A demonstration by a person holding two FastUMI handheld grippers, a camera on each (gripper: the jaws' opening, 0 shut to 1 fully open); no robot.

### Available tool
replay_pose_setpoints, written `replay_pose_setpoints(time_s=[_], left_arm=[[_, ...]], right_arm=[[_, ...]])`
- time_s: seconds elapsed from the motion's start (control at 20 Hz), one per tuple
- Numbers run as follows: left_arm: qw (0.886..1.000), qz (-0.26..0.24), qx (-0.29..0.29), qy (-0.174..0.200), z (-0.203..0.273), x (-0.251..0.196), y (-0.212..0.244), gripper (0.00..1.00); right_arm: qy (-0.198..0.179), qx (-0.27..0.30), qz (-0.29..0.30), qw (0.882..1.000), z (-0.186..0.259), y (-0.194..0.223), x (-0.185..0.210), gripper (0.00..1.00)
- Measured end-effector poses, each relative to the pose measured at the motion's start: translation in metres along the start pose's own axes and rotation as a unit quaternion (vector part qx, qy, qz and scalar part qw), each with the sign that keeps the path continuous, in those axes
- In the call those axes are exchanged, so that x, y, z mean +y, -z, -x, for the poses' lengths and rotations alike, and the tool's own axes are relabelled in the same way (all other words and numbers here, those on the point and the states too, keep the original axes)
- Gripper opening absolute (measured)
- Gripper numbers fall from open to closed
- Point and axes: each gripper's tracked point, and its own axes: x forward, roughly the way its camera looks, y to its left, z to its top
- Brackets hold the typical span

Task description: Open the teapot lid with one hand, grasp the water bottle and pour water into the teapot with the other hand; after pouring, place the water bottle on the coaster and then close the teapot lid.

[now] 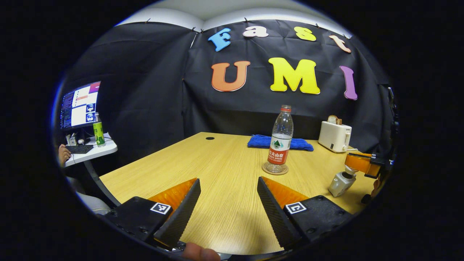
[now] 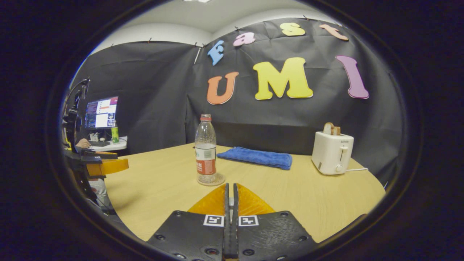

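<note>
In the left gripper view, the left gripper [image 1: 229,188] hangs over the table [image 1: 217,170] with its fingers spread wide and nothing between them. The bottle [image 1: 281,139] stands upright on the coaster [image 1: 274,169], a blue towel [image 1: 261,141] behind it and a toaster [image 1: 334,136] to the right. At the right edge the right gripper [image 1: 359,163] sits over the teapot [image 1: 341,183]. In the right gripper view its fingers [image 2: 226,199] are pressed together; whether anything is pinched, I cannot tell.
</note>
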Motion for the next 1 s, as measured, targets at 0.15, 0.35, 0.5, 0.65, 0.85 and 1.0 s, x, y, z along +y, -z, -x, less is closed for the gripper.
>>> replay_pose_setpoints(time_s=[0.15, 0.35, 0.5, 0.65, 0.85, 1.0], left_arm=[[1.0, -0.003, -0.005, 0.001, 0.003, -0.003, -0.004, 0.99], [1.0, -0.012, -0.011, 0.001, 0.004, -0.005, -0.009, 0.98], [1.0, -0.015, -0.011, 0.004, 0.006, -0.009, -0.01, 0.99], [1.0, -0.016, -0.013, 0.004, 0.006, -0.009, -0.012, 0.98], [1.0, -0.015, -0.018, 0.006, 0.013, -0.018, -0.018, 0.98], [0.999, -0.016, -0.03, 0.006, 0.015, -0.026, -0.027, 0.99]], right_arm=[[-0.001, 0.003, -0.007, 1.0, -0.003, 0.005, -0.003, 0.0], [-0.009, 0.007, -0.016, 1.0, -0.003, 0.012, 0.0, 0.0], [-0.006, 0.006, -0.014, 1.0, -0.004, 0.015, -0.003, 0.0], [-0.006, 0.012, -0.019, 1.0, -0.005, 0.022, -0.004, 0.0], [0.001, 0.012, -0.015, 1.0, -0.004, 0.026, -0.006, 0.05], [0.009, 0.001, -0.025, 1.0, 0.001, 0.017, -0.01, 0.16]])
